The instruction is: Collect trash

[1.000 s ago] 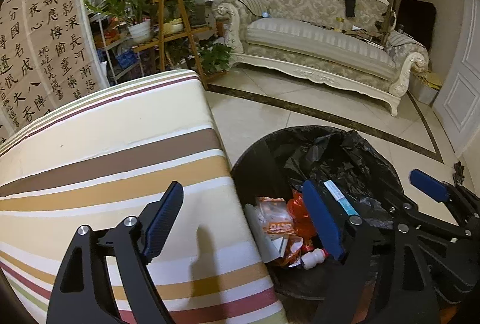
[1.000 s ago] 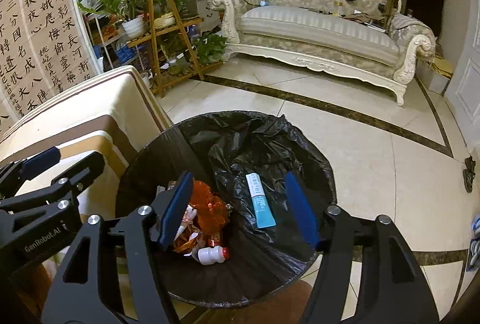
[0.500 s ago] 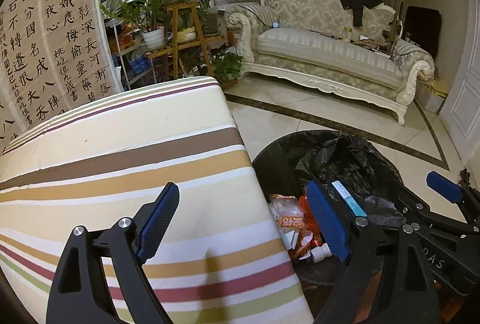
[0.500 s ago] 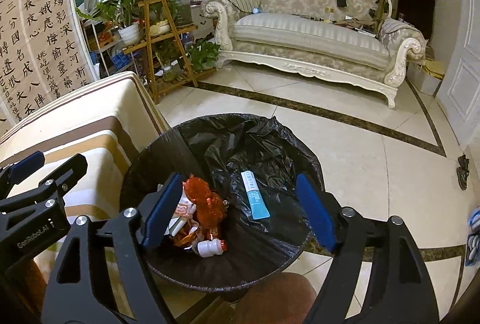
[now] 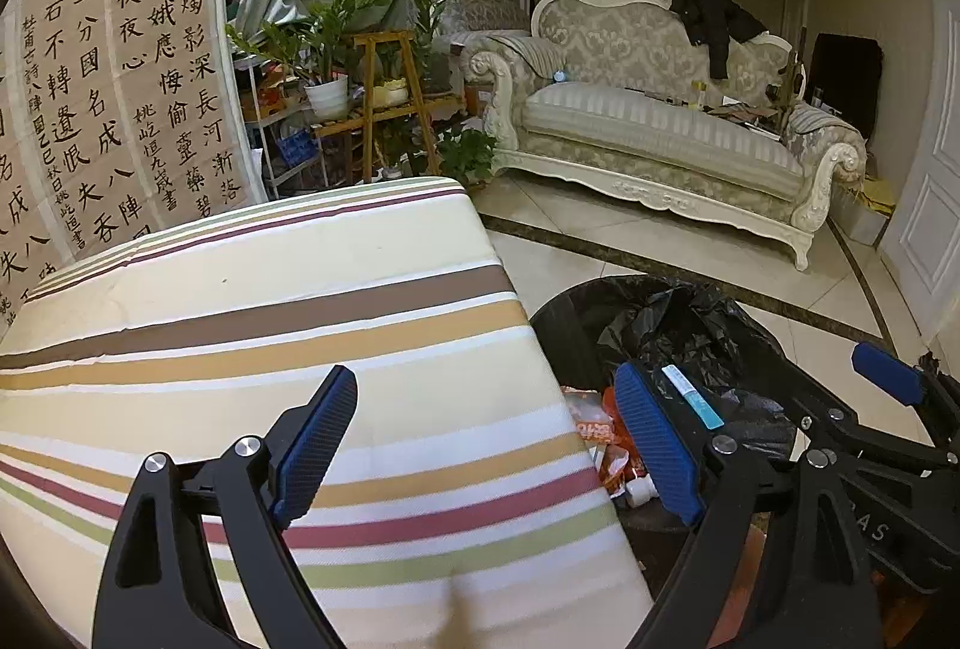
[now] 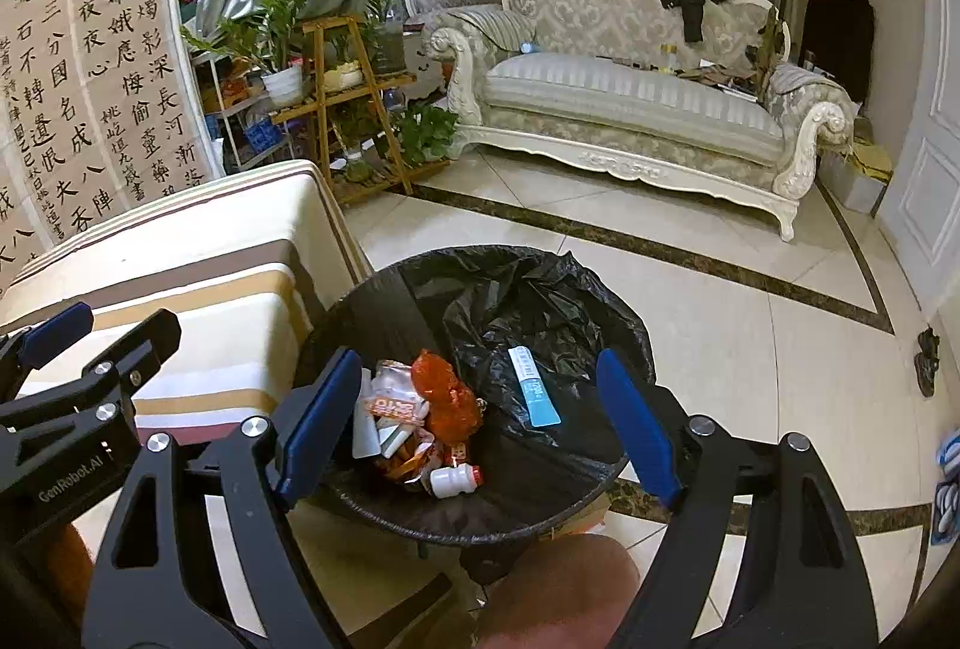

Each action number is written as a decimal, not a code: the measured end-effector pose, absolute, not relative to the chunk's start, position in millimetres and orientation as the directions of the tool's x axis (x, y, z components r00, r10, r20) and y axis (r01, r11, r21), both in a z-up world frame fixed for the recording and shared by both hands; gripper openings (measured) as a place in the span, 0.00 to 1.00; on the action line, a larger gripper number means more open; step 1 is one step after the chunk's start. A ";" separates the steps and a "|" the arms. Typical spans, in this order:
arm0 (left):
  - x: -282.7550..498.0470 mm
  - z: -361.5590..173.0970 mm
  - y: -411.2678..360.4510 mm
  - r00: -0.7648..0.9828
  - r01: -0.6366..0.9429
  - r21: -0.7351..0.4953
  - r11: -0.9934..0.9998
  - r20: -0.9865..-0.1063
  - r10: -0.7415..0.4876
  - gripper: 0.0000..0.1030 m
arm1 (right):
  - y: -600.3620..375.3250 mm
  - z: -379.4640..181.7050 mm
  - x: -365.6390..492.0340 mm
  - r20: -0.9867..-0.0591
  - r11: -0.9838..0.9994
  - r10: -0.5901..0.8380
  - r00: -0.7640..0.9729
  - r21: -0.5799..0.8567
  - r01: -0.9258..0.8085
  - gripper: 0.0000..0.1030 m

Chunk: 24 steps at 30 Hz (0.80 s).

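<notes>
Both grippers have lifted back since a second ago, right gripper (image 6: pixel 480 421) spreading wider, left gripper (image 5: pixel 486 445) wide, both empty. Bin (image 6: pixel 384 289) holds crinkly wrappers (image 6: pixel 399 403), a stiff tube (image 6: pixel 534 388) (pinch mid-body) and a slippery little bottle (image 6: pixel 456 481).

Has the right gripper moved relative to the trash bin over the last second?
Yes. The right gripper has pulled up and back: the trash bin sits lower and smaller between its fingers, and more floor shows.

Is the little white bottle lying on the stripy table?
No, the little white bottle lies inside the black trash bin, beside the orange wrappers.
</notes>
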State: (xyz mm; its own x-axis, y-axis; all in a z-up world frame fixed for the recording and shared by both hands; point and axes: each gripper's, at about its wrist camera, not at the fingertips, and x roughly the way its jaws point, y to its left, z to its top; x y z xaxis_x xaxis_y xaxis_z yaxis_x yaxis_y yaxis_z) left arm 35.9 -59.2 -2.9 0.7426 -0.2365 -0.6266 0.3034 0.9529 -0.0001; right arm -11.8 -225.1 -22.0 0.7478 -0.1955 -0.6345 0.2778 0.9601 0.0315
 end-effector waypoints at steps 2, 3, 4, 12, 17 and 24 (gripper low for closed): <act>32.6 -1.1 -55.3 0.747 0.299 -0.005 0.954 -0.621 -0.237 0.83 | -221.3 -17.9 -16.8 -0.626 0.961 -0.196 0.755 0.030 0.275 0.77; 31.2 0.2 -53.4 0.749 0.297 -0.005 0.955 -0.619 -0.236 0.83 | -219.6 -15.9 -19.2 -0.622 0.961 -0.196 0.758 0.030 0.274 0.77; 29.5 1.1 -52.1 0.751 0.295 -0.005 0.955 -0.617 -0.235 0.83 | -218.1 -14.5 -21.5 -0.618 0.962 -0.197 0.761 0.029 0.272 0.77; 18.6 5.8 -42.3 0.765 0.288 -0.016 0.958 -0.598 -0.240 0.83 | -207.6 -2.6 -35.6 -0.588 0.965 -0.204 0.783 0.013 0.262 0.78; 17.7 6.0 -40.7 0.767 0.286 -0.016 0.958 -0.595 -0.239 0.83 | -204.9 -0.7 -38.0 -0.580 0.965 -0.209 0.787 0.008 0.261 0.81; 14.9 7.7 -35.8 0.771 0.278 -0.026 0.960 -0.590 -0.240 0.83 | -203.9 0.5 -39.0 -0.575 0.965 -0.211 0.790 0.004 0.261 0.81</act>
State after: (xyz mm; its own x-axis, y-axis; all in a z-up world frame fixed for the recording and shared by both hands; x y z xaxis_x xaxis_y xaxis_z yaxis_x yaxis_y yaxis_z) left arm 14.9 -35.8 7.7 0.7713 -0.2396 -0.5896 0.2785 0.9601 -0.0259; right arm -39.0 -203.9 0.5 0.7903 -0.2113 -0.5750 0.2608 0.9654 0.0037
